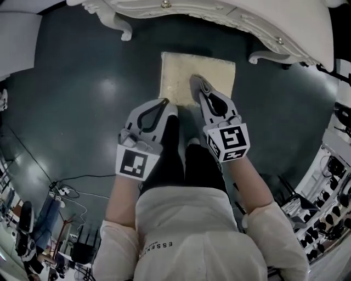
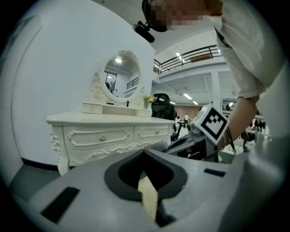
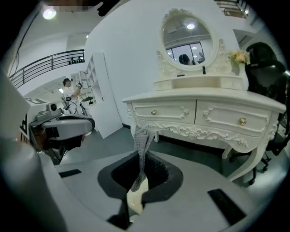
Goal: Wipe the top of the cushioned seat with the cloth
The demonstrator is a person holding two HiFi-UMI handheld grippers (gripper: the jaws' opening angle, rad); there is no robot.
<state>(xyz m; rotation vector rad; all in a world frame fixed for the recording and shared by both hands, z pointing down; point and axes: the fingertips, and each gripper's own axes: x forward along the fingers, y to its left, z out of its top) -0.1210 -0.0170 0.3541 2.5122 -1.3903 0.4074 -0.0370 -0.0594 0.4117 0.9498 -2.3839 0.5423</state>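
The cushioned seat (image 1: 181,74) is a cream square pad on the dark floor, just in front of the person's legs. My right gripper (image 1: 198,88) hangs over the seat's near middle, shut on a grey knitted cloth (image 1: 196,82). In the right gripper view the cloth (image 3: 141,145) sticks up past the closed tips as a narrow folded strip, with the cream seat (image 3: 137,195) showing below. My left gripper (image 1: 164,101) is shut and holds nothing. It is at the seat's near edge, left of the right one. The seat (image 2: 147,197) shows through its gap.
A white carved dressing table (image 1: 219,11) with drawers (image 3: 204,113) and an oval mirror (image 2: 118,74) stands just beyond the seat, its legs (image 1: 125,30) on either side. Dark floor (image 1: 82,93) spreads to the left. Cables and equipment lie at the lower left and right edges.
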